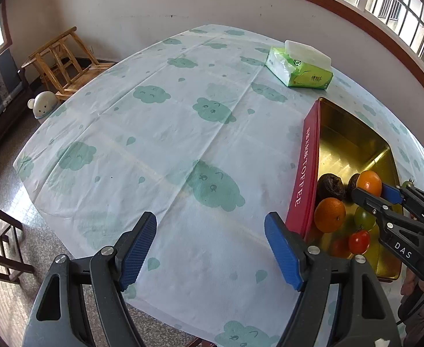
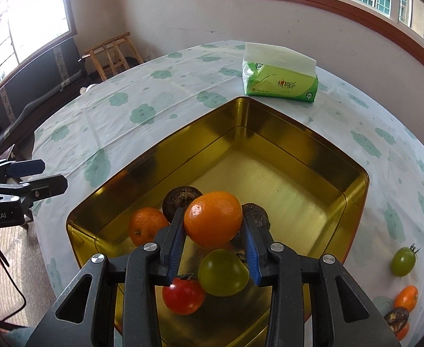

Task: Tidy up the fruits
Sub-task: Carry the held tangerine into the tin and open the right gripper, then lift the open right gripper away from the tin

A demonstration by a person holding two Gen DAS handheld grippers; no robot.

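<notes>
A shallow rectangular gold-lined metal tin (image 2: 269, 144) with red outer walls lettered "TOFFEE" sits on the table, which is covered by a pale cloth printed with green clouds (image 1: 183, 133). Most of the tin's floor is bare and shiny; the fruit is gathered at its near end. There a smaller orange mandarin (image 2: 146, 228) lies against the left wall, two dark brown wrinkled round fruits (image 2: 183, 198) sit behind it, and a green tomato (image 2: 222, 271) rests just beside a red tomato (image 2: 183, 295) at the front. Over this cluster the right gripper (image 2: 213, 231) has its blue pads pressed on either side of a larger orange mandarin (image 2: 213, 217), clamped tight and held above the tin's floor. The left gripper (image 1: 210, 248) hangs over bare cloth just left of the tin's red wall, jaws spread wide with nothing between them. Outside the tin, on the cloth to its right, a second green tomato with its stalk (image 2: 403, 261) lies alone, and nearer the table edge sit another small orange mandarin (image 2: 406, 297) and another dark brown fruit (image 2: 396, 318), touching or nearly so. A green soft pack of tissues (image 2: 279, 78) stands beyond the tin's far corner.
</notes>
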